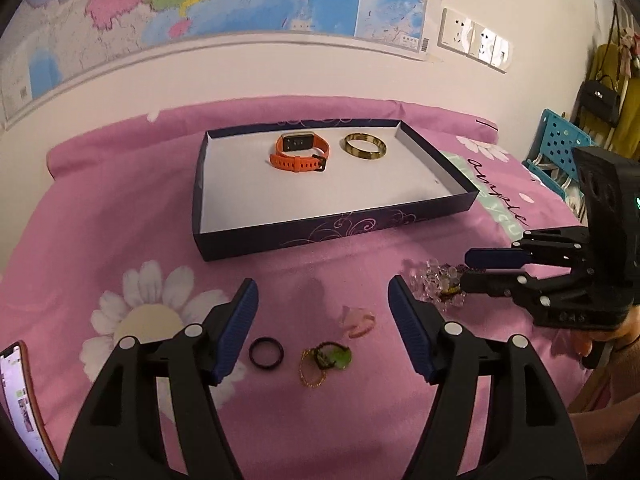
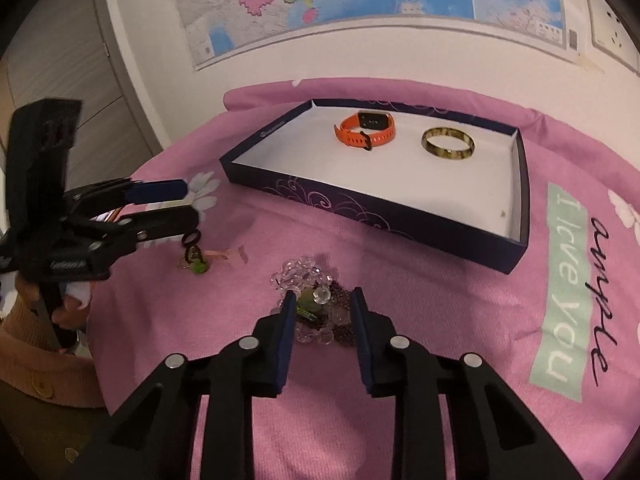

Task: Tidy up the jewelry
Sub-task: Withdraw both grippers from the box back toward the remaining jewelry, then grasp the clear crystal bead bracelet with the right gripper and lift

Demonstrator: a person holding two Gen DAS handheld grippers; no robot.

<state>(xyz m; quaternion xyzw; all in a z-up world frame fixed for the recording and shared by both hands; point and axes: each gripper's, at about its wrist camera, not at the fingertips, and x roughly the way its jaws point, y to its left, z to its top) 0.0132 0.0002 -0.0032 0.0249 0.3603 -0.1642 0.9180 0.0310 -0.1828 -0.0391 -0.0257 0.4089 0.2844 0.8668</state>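
Observation:
A dark blue box lid (image 1: 336,230) with a white floor lies on the pink bedsheet and holds an orange watch (image 1: 300,152) and a gold bangle (image 1: 365,146). My left gripper (image 1: 323,292) is open above a black ring (image 1: 266,352), a gold chain with a green pendant (image 1: 326,358) and a pink ring (image 1: 360,322). My right gripper (image 2: 323,304) is open, its fingers on either side of a pile of clear and dark bead bracelets (image 2: 316,304). The box (image 2: 400,216), watch (image 2: 366,128) and bangle (image 2: 448,142) also show in the right wrist view.
A phone (image 1: 20,404) lies at the sheet's left edge. A wall with a map (image 1: 240,0) stands behind the bed. A blue perforated rack (image 1: 560,144) and hanging bags stand at the far right.

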